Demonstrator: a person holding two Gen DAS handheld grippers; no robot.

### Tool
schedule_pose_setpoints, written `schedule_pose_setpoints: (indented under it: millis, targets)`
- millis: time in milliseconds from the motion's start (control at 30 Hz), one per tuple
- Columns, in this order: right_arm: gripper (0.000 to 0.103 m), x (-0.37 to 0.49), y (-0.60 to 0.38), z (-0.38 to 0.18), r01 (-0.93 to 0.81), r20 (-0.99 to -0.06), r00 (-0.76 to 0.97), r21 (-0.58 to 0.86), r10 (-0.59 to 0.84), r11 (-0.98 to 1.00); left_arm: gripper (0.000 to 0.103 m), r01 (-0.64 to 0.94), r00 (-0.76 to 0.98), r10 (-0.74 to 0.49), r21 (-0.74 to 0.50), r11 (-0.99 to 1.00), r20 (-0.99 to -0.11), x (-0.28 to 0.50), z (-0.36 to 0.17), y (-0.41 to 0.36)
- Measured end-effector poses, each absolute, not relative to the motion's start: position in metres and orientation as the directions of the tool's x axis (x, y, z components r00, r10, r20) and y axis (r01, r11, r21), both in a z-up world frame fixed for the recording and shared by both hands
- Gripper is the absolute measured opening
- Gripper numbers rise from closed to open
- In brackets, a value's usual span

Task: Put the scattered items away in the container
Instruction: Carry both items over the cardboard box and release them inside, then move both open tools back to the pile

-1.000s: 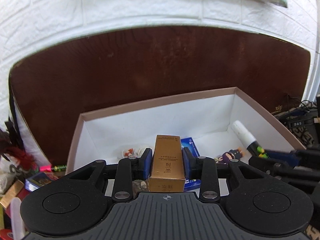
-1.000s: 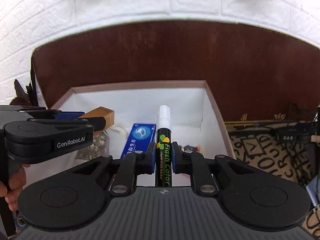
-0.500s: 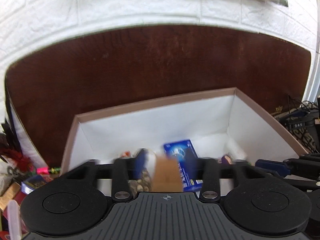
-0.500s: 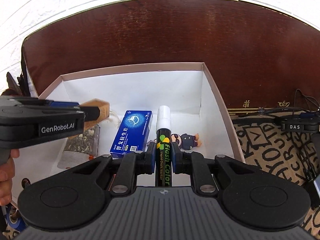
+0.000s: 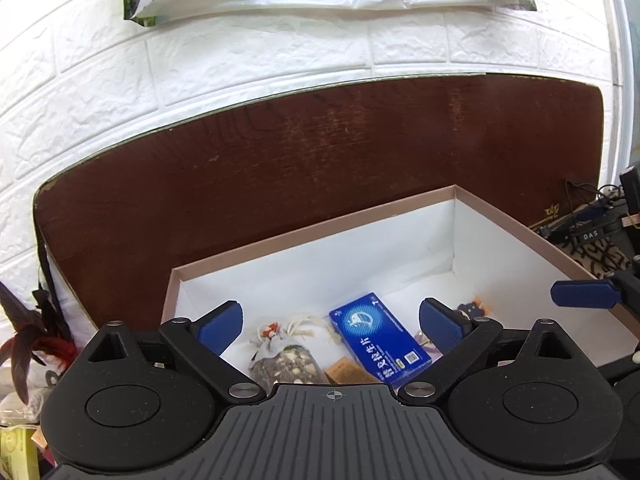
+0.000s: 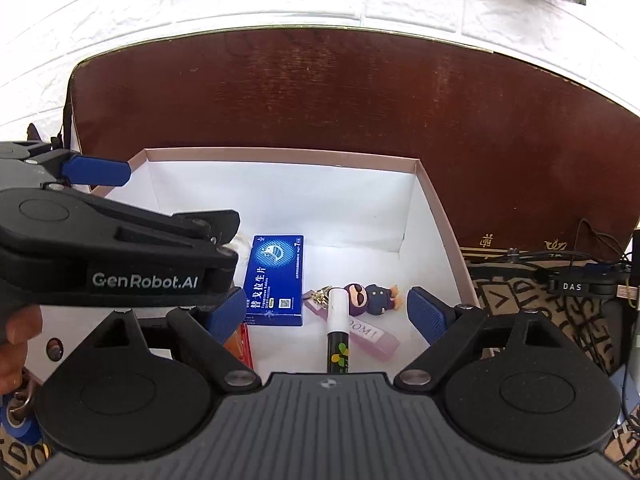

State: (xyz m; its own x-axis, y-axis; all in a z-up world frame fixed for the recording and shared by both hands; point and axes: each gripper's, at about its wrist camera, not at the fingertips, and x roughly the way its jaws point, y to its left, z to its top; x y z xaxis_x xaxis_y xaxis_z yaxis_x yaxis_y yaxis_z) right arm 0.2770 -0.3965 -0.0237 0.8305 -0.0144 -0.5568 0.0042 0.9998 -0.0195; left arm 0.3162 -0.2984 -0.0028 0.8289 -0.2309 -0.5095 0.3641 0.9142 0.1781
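Tongs on both sides are spreading right now, nothing pinched. Your left tongs (image 5: 331, 316) stand wide over the container (image 5: 312, 227), a pink-rimmed white-lined box filling the lower centre of the left wrist view. Between their blue pads, down on the box floor: a blue tablet box (image 5: 380, 344) lying flat, a gold carton (image 5: 347, 372) just left of it at the lower centre, mostly hidden by the tongs' body, and a mesh sachet (image 5: 280, 356) further left. No pad touches any of them.

Your right tongs (image 6: 327, 308) are also wide, still opening. The chalk marker (image 6: 338, 334) lies loose between the pads at lower centre of the right wrist view, white cap pointing up-frame, touching neither pad. It rests across a pink keychain tag (image 6: 370, 336). A small sunglasses figurine (image 6: 370, 298) sits just right of the cap. The blue tablet box is left of centre. An orange packet (image 6: 240, 346) peeks out at lower left.

Your left tongs cross the left side of that view. Dark brown tabletop (image 6: 360, 100) runs behind the box.
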Motion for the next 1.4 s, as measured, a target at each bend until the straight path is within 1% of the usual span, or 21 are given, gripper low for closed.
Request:
schedule_pose_setpoints:
  millis: [300,433,667,867,1000,1100,1267,1333,1400]
  targets:
    - [0.091,0.250,-0.384,0.002,-0.002,-0.530,0.848,-0.030,-0.014,1.000,0.101,0.344,0.832,-0.238,0.129,0.930,-0.501,0.284,0.020,-0.270]
    - [0.094,0.227,-0.365,0.014,-0.026,-0.509,0.861,-0.044,0.000,0.999,0.101,0.334,0.841,-0.237,0.123,0.935,-0.486,0.257,0.030,-0.249]
    - [0.098,0.176,-0.309,0.022,-0.097,-0.472,0.881,-0.105,0.036,0.990,0.103,0.277,0.877,-0.187,0.148,0.950,-0.443,0.191,0.034,-0.198]
    - [0.099,0.135,-0.256,0.010,-0.170,-0.461,0.880,-0.078,0.116,0.982,0.103,0.220,0.890,-0.134,0.155,0.963,-0.435,0.141,0.025,-0.141]
    - [0.101,0.112,-0.221,-0.006,-0.216,-0.471,0.866,-0.051,0.167,0.975,0.103,0.178,0.860,-0.117,0.077,0.981,-0.497,0.115,0.002,-0.088]
    - [0.101,0.100,-0.196,-0.027,-0.257,-0.503,0.836,-0.007,0.219,0.966,0.103,0.102,0.830,-0.065,0.037,0.994,-0.554,0.099,-0.024,-0.046]
    - [0.101,0.091,-0.154,-0.064,-0.302,-0.571,0.787,-0.029,0.233,0.953,0.103,-0.019,0.765,-0.008,-0.035,0.999,-0.643,0.082,-0.071,0.012]
    - [0.101,0.089,-0.140,-0.077,-0.328,-0.603,0.761,-0.038,0.240,0.944,0.103,-0.057,0.733,0.013,-0.043,0.997,-0.680,0.082,-0.088,0.026]
    - [0.101,0.088,-0.128,-0.090,-0.350,-0.626,0.742,-0.054,0.241,0.935,0.103,-0.080,0.713,0.042,-0.021,0.997,-0.700,0.082,-0.102,0.034]
